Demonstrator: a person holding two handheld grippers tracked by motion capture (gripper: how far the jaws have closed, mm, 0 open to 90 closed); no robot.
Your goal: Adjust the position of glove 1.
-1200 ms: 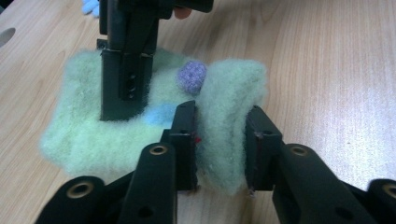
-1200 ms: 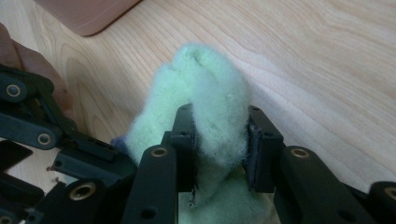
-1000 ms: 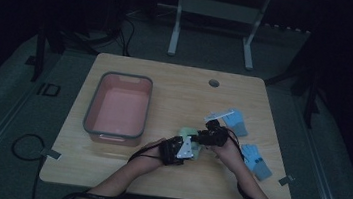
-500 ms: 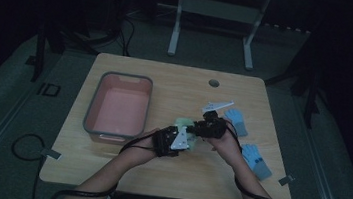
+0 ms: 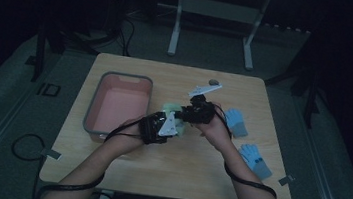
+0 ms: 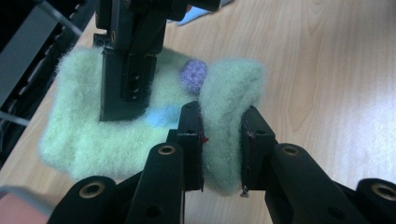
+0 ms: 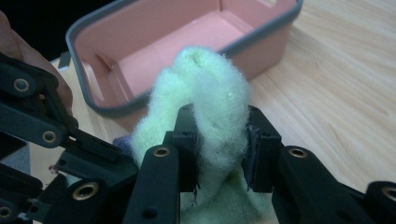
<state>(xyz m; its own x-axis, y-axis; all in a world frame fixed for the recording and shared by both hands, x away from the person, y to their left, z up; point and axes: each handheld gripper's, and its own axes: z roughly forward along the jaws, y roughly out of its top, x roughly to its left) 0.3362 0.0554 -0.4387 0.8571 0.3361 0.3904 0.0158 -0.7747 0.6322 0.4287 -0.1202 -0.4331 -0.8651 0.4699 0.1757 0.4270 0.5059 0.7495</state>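
A fuzzy pale-green cloth item (image 6: 93, 135) with a purple knob (image 6: 194, 77) and a blue patch is held up between both grippers over the table's middle. My left gripper (image 6: 223, 149) is shut on a folded edge of it. My right gripper (image 7: 222, 149) is shut on another bunched part of the green cloth (image 7: 210, 88). In the high view the left gripper (image 5: 161, 125) and the right gripper (image 5: 195, 113) sit close together, with the green cloth (image 5: 173, 110) between them. The right gripper's jaw also reaches into the left gripper view from the top, lying against the cloth.
A pink bin with a grey rim (image 5: 94, 101) stands left of the hands and looks empty; its rim (image 7: 261, 35) lies just beyond the cloth. Two blue cloth pieces (image 5: 236, 121) (image 5: 256, 160) lie at the right. A small dark round thing (image 5: 212, 82) sits near the far edge.
Both hands have risen with the green cloth and shifted a little left and away from the near edge. Both grips have stayed closed on it.
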